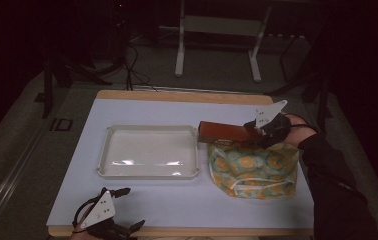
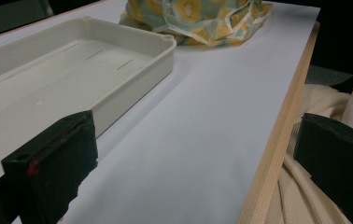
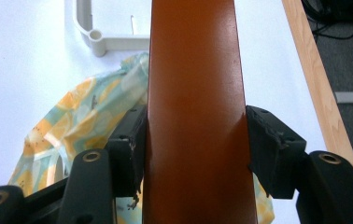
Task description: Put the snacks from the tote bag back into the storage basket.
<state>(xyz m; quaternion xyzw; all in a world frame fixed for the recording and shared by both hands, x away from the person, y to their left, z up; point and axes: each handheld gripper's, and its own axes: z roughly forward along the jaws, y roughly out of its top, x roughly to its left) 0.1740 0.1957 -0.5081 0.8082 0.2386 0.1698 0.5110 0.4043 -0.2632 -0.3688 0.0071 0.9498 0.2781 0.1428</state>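
The white tray [image 1: 149, 151] on the worktop [image 1: 187, 200] holds nothing. Just beside it lies a citrus-print fabric bag [image 1: 253, 170]; its contents cannot be seen. The right tool [image 3: 194, 140] pinches a brown box [image 1: 223, 133] by its sides, holding it above the bag near the tray's corner. No lettering is legible. The left tool [image 2: 198, 158] stands spread over the worktop's near edge.

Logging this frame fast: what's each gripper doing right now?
Left gripper: open, holding nothing, near the table's front edge.
Right gripper: shut on the brown box, above the patterned bag.
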